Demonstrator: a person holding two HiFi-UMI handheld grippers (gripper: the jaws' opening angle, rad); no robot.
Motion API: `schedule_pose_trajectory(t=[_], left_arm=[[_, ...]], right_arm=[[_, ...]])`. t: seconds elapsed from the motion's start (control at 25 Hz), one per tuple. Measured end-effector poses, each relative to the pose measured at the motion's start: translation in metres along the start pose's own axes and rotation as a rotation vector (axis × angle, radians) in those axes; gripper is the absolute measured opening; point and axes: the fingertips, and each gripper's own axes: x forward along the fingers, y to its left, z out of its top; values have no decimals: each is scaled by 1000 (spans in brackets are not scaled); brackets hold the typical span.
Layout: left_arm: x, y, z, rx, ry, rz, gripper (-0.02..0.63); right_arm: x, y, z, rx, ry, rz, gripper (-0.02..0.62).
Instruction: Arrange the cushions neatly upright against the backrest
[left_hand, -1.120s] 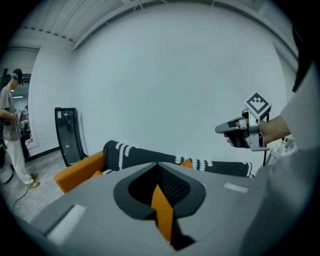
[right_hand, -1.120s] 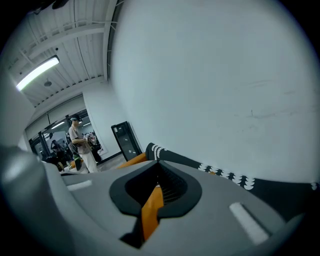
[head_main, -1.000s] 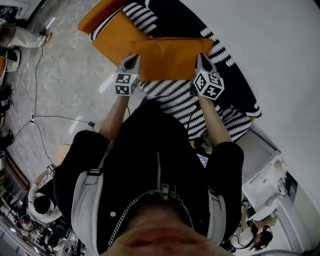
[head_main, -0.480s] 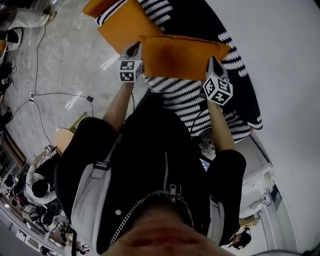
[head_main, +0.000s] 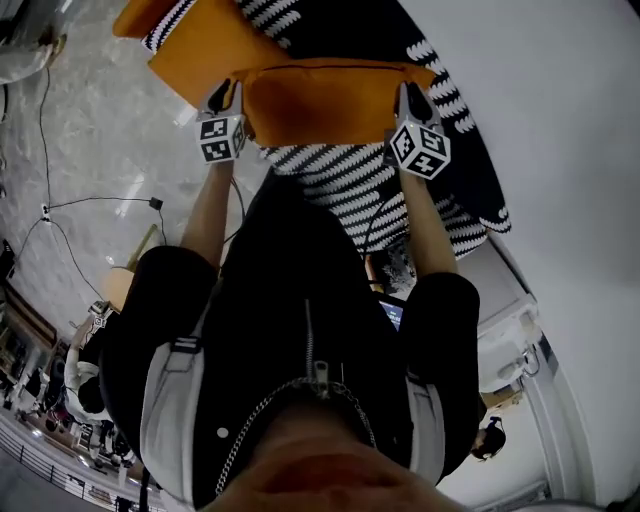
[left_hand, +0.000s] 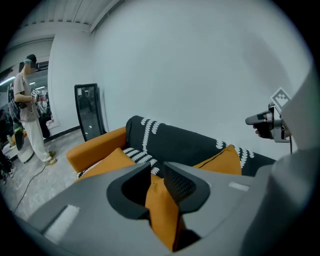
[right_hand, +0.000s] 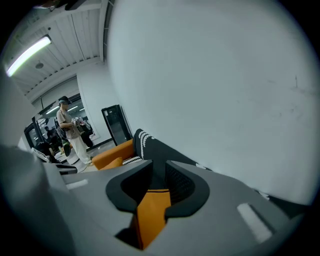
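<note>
**Both tongs ease open on the orange cushion at the sofa back**

Nearest the person, the left tongs (head_main: 224, 94) and the right tongs (head_main: 408, 96) sit at the two short ends of one orange cushion (head_main: 330, 100), each at the end on its own side. Both pairs of jaws have just been opening and now stand a little apart. In each gripper view a fold of the cushion's orange fabric lies in the gap without being pinched.

The cushion stretches sideways between the tongs. It rests on the striped seat (head_main: 345, 180) of the sofa, with its far long edge against the dark backrest (head_main: 340, 25). How steeply it leans cannot be told from above.

Further along to the left, a second orange cushion (head_main: 200, 50) lies on the seat, one corner just behind the first cushion's left end. It sits beside the orange armrest (head_main: 135, 15).

Past that end of the sofa spreads a pale marbled floor (head_main: 90, 140), and behind the backrest rises a plain white wall (head_main: 560, 120). Far off in the left gripper view, a bystander (left_hand: 27, 115) stands on the floor near a tall black glass-fronted cabinet (left_hand: 89, 112).
</note>
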Motion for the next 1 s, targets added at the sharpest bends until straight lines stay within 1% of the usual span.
schedule_pose_trajectory(t=[0.04,0.08,0.16,0.28,0.4,0.52,0.6,0.72,0.8,0.88,1.0], left_arm=[[4,1,-2,1,9,3,91],[8,0,-5,0,17,5,103],[15,-2,-9,-7,31,9,147],[25,-2,-16,-9,50,25,186],[33,-7,-21,0,64,40,221],[40,-4,-24,-30,76,56,235],[43,7,-26,-77,78,76,238],[46,26,-33,-142,91,112,240],[46,33,-39,-179,103,126,256],[46,28,-45,-198,109,129,258],[50,5,-50,-200,116,110,258]], right_arm=[[5,-8,-1,0,4,-13,72],[9,-17,-3,2,7,-30,90],[16,-38,-7,10,11,-67,133],[29,-66,-19,20,29,-117,192],[39,-93,-32,27,63,-154,227],[53,-112,-41,27,105,-184,265],[65,-119,-48,39,131,-207,276],[82,-124,-58,43,173,-239,275],[90,-130,-66,40,202,-256,273],[92,-145,-74,57,218,-280,272],[87,-178,-83,114,238,-313,270]])
